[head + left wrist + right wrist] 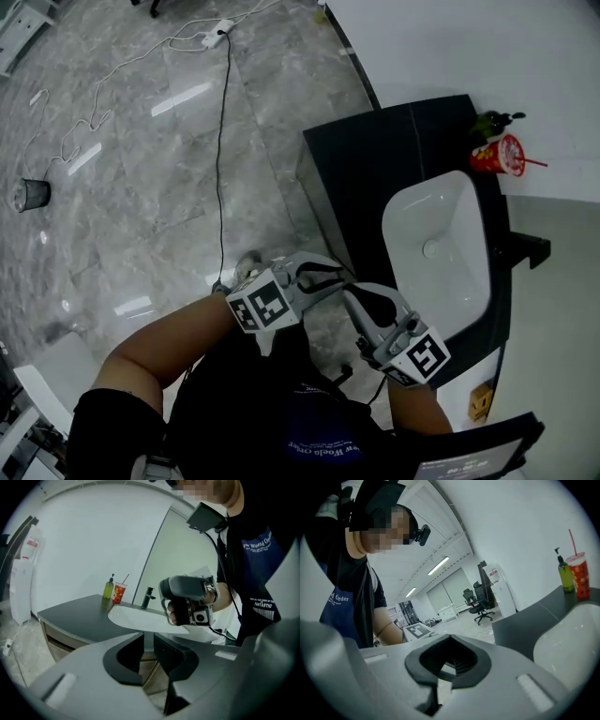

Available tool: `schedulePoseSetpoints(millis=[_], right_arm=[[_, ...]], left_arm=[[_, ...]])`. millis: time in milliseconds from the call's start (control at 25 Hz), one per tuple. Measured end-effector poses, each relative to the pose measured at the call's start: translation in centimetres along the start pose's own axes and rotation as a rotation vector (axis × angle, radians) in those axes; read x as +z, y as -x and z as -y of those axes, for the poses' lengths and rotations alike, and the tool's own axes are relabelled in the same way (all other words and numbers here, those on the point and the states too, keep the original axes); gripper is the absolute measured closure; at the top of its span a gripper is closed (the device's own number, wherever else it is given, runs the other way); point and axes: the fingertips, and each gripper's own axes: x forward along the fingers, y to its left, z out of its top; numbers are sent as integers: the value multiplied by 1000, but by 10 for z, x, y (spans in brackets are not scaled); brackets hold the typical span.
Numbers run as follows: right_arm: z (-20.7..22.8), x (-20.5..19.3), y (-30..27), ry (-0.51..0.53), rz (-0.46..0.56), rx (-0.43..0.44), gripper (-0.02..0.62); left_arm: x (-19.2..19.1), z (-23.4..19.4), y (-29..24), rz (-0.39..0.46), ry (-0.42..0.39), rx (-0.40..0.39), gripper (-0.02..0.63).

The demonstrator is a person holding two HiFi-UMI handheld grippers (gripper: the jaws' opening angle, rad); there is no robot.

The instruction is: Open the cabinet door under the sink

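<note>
A dark counter carries a white sink; the cabinet front drops below its edge. My left gripper hovers just off that front near the sink's corner. In the left gripper view its jaws stand a narrow gap apart with nothing between them; brown cabinet wood shows through the gap. My right gripper sits beside it, closer to my body. Its pads meet around an empty notch. The left gripper view also catches the right gripper in a hand, level with the sink.
A green soap bottle and a red cup with a straw stand at the counter's far end; a black faucet is behind the sink. A cable and power strip lie on the marble floor, with a small bin farther off.
</note>
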Motion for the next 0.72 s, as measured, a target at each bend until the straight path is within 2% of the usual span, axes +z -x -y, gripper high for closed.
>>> schedulePoseSetpoints(millis=[160,400,560,720], right_arm=[[-2,-28,-19,-43,-21,-13,594],[2,-75,-43,-105,-20,-9,594],[1,-104,-54,-152,-40,10,594],[-4,-130,-61,-188,-50,24,594]], left_arm=[[-37,-10,-5,-72,-155,-17,529],[-84,-30,-23,-167,-475,-2,470],[-104,-39,-39,-224,-690,47,396],[-124,-46,-50,-301,-857,62,312]])
